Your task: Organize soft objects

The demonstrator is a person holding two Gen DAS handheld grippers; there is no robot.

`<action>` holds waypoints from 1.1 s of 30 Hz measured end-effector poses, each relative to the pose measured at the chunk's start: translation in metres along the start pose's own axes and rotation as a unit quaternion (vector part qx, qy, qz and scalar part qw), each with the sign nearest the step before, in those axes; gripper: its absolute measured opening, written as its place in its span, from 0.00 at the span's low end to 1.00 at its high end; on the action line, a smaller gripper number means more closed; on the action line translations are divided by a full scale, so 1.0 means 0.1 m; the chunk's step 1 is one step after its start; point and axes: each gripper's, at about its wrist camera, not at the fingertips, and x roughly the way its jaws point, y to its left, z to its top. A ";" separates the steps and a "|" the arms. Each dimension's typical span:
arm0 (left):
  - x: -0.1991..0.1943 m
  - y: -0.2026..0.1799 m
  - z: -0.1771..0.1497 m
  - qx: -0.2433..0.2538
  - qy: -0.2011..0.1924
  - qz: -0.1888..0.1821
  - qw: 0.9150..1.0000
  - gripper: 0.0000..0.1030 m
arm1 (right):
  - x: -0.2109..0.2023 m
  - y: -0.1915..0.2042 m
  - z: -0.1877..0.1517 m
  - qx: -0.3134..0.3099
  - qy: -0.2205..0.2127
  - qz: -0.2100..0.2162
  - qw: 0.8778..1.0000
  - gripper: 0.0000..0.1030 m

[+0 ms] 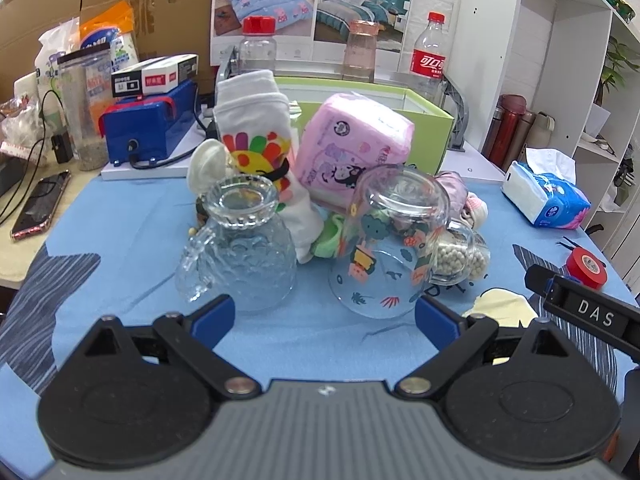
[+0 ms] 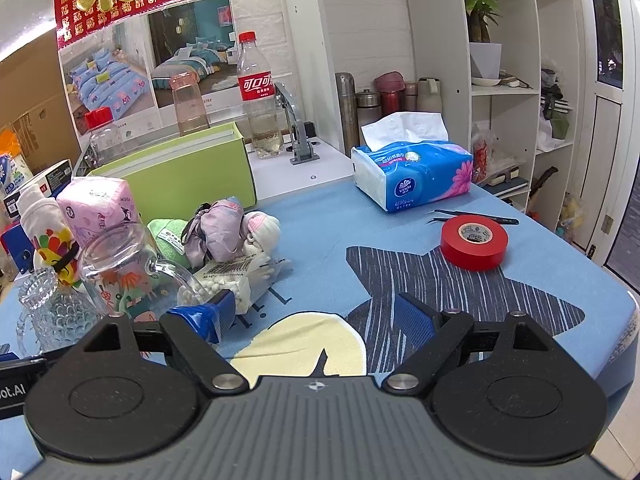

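Here the left gripper (image 1: 324, 320) has its fingers spread wide and holding nothing, low over the blue table (image 1: 120, 216) at the bottom centre of its view. Straight ahead of it, mid-frame, lies the heap of soft things, screened by two upturned glass mugs, a ribbed one (image 1: 244, 248) left of centre and a printed one (image 1: 388, 240) right of centre. Behind these stand the white sock roll (image 1: 260, 128), upright with its long axis near vertical, and the pink pack (image 1: 356, 148) leaning beside it. The green box (image 1: 420, 120) sits just behind the heap. The right gripper (image 2: 316, 316) is also wide open and empty; in its view the heap lies to the left, with the purple cloth (image 2: 220, 228) and pink-white socks (image 2: 260, 228) on the near side, and a bag of beads (image 2: 228, 280) just beside its left finger (image 2: 212, 316). I judge the right hand nearer those small pieces, the left better aligned with the roll, though the mugs block a straight reach.
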 end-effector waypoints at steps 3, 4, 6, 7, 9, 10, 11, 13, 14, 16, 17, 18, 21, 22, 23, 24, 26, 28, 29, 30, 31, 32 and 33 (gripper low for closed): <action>0.00 0.00 0.00 -0.001 0.001 0.000 1.000 0.93 | 0.01 0.01 0.00 -0.002 0.001 0.001 1.000 0.72; 0.01 0.00 0.00 -0.001 0.001 0.000 1.000 0.93 | 0.01 0.01 -0.01 -0.002 0.001 0.001 1.000 0.72; 0.01 0.00 -0.01 -0.002 0.002 0.001 1.000 0.93 | 0.02 0.01 -0.01 -0.003 0.001 0.001 1.000 0.72; 0.01 0.01 -0.01 -0.003 0.003 0.002 1.000 0.93 | 0.02 0.01 -0.01 -0.003 0.001 0.002 1.000 0.72; 0.01 0.01 -0.01 -0.005 0.004 0.002 1.000 0.93 | 0.03 0.01 -0.02 -0.001 0.002 0.002 1.000 0.72; 0.01 0.02 -0.01 -0.007 0.003 0.002 1.000 0.93 | 0.03 0.01 -0.02 -0.001 0.003 0.001 1.000 0.72; 0.01 0.02 -0.01 -0.008 0.003 0.001 1.000 0.93 | 0.03 0.01 -0.02 -0.001 0.003 0.000 1.000 0.72; 0.00 0.03 -0.01 -0.009 0.003 0.000 1.000 0.93 | 0.03 0.01 -0.02 0.000 0.002 -0.001 1.000 0.72; 0.00 0.03 -0.01 -0.010 0.003 0.000 1.000 0.93 | 0.03 0.01 -0.02 0.000 0.001 -0.001 1.000 0.72; 0.00 0.04 0.00 -0.011 0.004 0.000 1.000 0.93 | 0.03 0.01 -0.03 -0.001 0.001 -0.001 1.000 0.72; 0.00 0.04 -0.01 -0.011 0.004 0.000 1.000 0.93 | 0.03 0.02 -0.03 -0.001 0.002 -0.001 1.000 0.72; 0.00 0.04 -0.01 -0.011 0.004 0.000 1.000 0.93 | 0.04 0.02 -0.03 -0.002 0.003 -0.001 1.000 0.72; 0.00 0.05 -0.01 -0.012 0.004 -0.001 1.000 0.93 | 0.04 0.03 -0.04 -0.004 0.004 0.000 1.000 0.72; 0.01 0.05 -0.01 -0.013 0.004 -0.001 1.000 0.93 | 0.04 0.03 -0.04 -0.005 0.004 0.000 1.000 0.72; 0.01 0.06 -0.01 -0.013 0.005 -0.001 1.000 0.93 | 0.04 0.03 -0.04 -0.006 0.004 0.000 1.000 0.72; 0.01 0.06 -0.01 -0.014 0.005 -0.001 1.000 0.93 | 0.04 0.04 -0.04 -0.006 0.004 0.000 1.000 0.72; 0.01 0.07 -0.01 -0.015 0.007 -0.001 1.000 0.93 | 0.04 0.04 -0.04 -0.007 0.004 0.000 1.000 0.72; 0.01 0.08 0.00 -0.015 0.009 -0.001 1.000 0.93 | 0.04 0.03 -0.04 -0.008 0.005 0.000 1.000 0.72; 0.01 0.10 0.00 -0.017 0.009 -0.002 1.000 0.93 | 0.05 0.03 -0.04 -0.010 0.006 0.000 1.000 0.72; -0.01 0.13 0.01 -0.018 0.007 -0.002 1.000 0.93 | 0.05 0.02 -0.05 -0.013 0.008 -0.001 1.000 0.72; -0.02 0.16 0.02 -0.017 0.007 0.000 1.000 0.93 | 0.06 0.00 -0.05 -0.017 0.010 -0.004 1.000 0.71; -0.04 0.20 0.04 -0.015 0.006 0.006 1.000 0.93 | 0.06 -0.01 -0.05 -0.019 0.011 -0.007 1.000 0.71; -0.06 0.24 0.07 -0.014 0.004 0.014 1.000 0.93 | 0.07 -0.03 -0.05 -0.020 0.012 -0.010 1.000 0.71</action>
